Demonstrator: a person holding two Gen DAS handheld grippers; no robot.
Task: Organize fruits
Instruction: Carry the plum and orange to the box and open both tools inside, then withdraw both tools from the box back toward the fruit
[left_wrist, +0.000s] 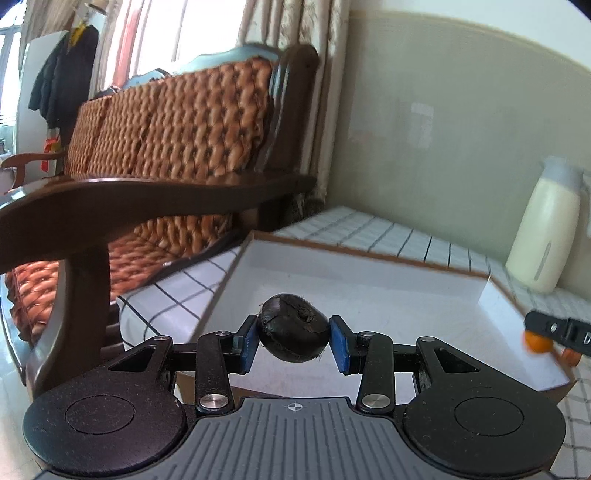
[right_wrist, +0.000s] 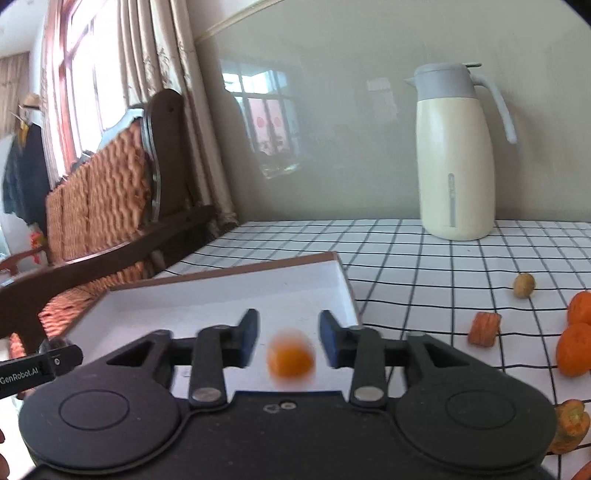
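Left wrist view: the left hand-held gripper (left_wrist: 293, 339) was closed on a dark, rough-skinned round fruit (left_wrist: 293, 328), its kind uncertain, held over the white tray (left_wrist: 369, 291) on the checked surface (left_wrist: 406, 236). At the right edge, the right hand-held gripper (left_wrist: 554, 328) was cut off by the frame, with a blurred orange fruit (left_wrist: 537, 341) beside its tip.

Right wrist view: the right hand-held gripper (right_wrist: 288, 338) stood with its jaws apart, the blue pads (right_wrist: 248, 341) clear of the small orange fruit (right_wrist: 290, 358) between them; that fruit was smeared by motion blur over the tray (right_wrist: 207, 299), and whether it touched the tray floor could not be told. The left hand-held gripper (right_wrist: 40, 365) entered at the left edge, reading "GenRobot.AI". A cream jug with a grey lid (right_wrist: 456, 155) stood by the wall. On the surface (right_wrist: 406, 258) to the right lay a walnut-like brown fruit (right_wrist: 523, 285), an orange ridged piece (right_wrist: 484, 328), and mandarins (right_wrist: 574, 349) partly cut off. A wooden sofa (right_wrist: 110, 206) stood behind.
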